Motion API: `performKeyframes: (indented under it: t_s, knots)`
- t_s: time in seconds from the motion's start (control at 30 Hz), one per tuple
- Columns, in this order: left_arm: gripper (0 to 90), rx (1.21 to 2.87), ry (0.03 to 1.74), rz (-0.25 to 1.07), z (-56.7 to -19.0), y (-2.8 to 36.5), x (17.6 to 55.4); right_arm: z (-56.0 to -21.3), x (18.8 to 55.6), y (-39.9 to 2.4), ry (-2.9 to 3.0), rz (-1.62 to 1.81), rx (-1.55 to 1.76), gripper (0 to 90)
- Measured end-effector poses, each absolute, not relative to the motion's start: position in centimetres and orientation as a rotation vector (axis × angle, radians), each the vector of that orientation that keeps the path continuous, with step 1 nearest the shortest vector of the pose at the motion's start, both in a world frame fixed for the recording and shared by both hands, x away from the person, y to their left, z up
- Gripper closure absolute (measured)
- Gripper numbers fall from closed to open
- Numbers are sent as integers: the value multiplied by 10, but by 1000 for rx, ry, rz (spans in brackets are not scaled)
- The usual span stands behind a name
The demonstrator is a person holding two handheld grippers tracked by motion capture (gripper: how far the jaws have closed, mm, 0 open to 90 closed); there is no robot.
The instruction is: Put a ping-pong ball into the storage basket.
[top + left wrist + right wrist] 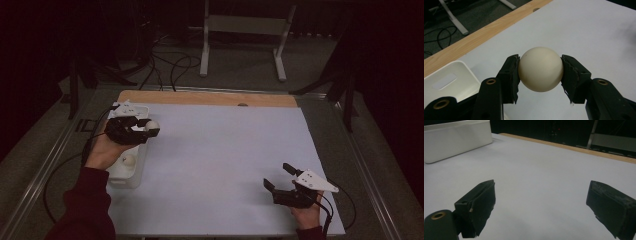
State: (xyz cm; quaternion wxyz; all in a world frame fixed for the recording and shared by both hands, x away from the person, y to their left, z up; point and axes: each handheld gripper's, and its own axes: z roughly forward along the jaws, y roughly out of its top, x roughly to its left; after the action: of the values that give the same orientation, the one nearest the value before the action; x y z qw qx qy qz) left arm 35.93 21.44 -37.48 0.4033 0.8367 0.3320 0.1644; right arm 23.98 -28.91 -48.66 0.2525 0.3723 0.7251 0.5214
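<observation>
Jaws of my right gripper (280, 176) stand wide apart near the front right corner of the bench (225, 165), with nothing between them; in the right gripper view I see bare white surface in the gap. My right hand (307, 212) holds it low, close to the front edge.

Further in on the left side, my left hand (105, 150) carries the left gripper (540, 71), and it is clenched on the cream ball (540, 69). In the left gripper view the two pads press the ball from either side at about its widest part, and the ball sits right at the tips, bulging out past them. From the high view the ball shows as a pale spot at the gripper's tip, lifted off the bench and just beyond the right rim of the white bin (131, 175).

That bin stands along the left edge of the white sheet, under and just behind the left gripper. A second ball (129, 160) lies inside it, near my wrist.

Beyond the sheet runs the wooden strip (200, 98) of the bench's far edge, then the dark floor with cables (165, 65) and a white metal stand (245, 35).
</observation>
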Motion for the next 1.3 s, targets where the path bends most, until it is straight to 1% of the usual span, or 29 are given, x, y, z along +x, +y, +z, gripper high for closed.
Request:
performKeyframes:
  t_s: [1.3]
  knots:
    - [511,2092,905,432,-383,244,350,-487,240,-289,1971,1418,1015,85]
